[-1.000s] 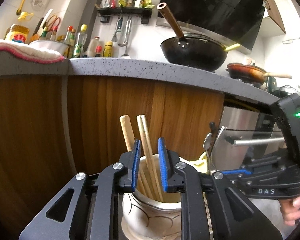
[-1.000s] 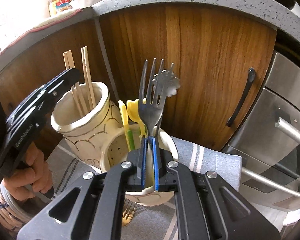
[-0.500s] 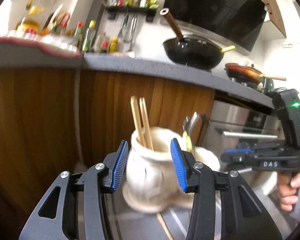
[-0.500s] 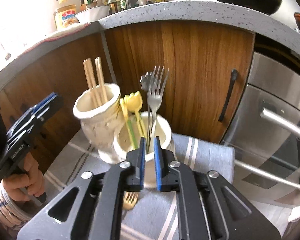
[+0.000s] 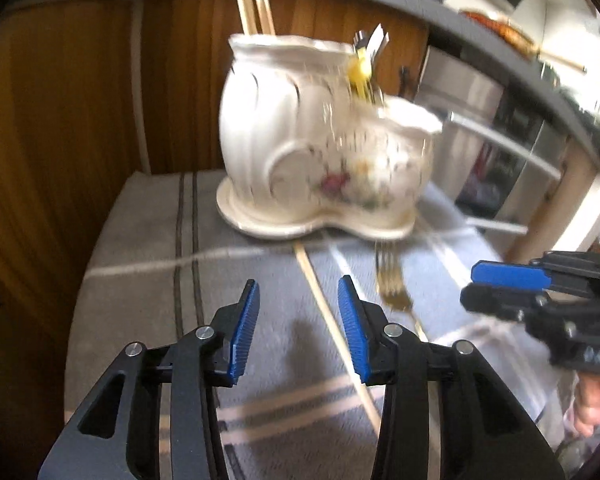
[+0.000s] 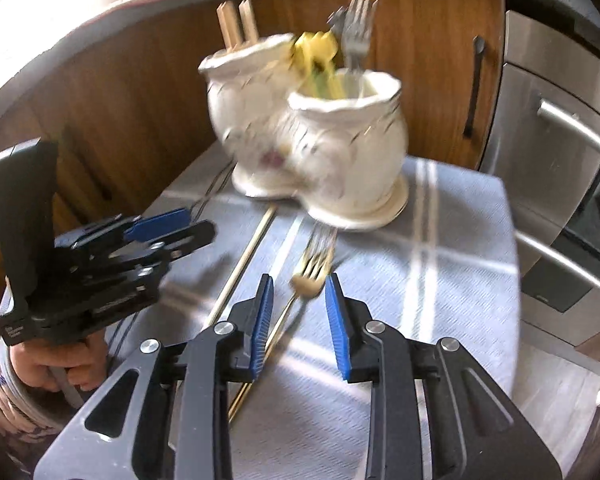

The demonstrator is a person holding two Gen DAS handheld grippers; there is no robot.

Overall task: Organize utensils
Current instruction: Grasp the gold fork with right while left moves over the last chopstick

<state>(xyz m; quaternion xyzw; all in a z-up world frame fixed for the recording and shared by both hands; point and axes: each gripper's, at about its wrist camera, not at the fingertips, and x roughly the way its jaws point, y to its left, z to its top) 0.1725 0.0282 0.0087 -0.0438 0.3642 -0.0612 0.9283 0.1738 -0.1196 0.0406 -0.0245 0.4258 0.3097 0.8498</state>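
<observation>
White ceramic double holder (image 6: 320, 148) stands at the far side of the striped cloth (image 6: 452, 264): chopsticks (image 6: 238, 24) in its left pot, forks (image 6: 354, 32) and yellow utensils (image 6: 316, 50) in its right. A gold fork (image 6: 310, 268) and one chopstick (image 6: 244, 260) lie near. Left gripper (image 5: 298, 332) closing slightly, right gripper (image 6: 298, 320) opening; both empty.

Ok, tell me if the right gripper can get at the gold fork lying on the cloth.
Probably yes: the right gripper, jaws opening and empty, hangs just over the gold fork, with nothing between. The chopstick lies apart, beside it.
</observation>
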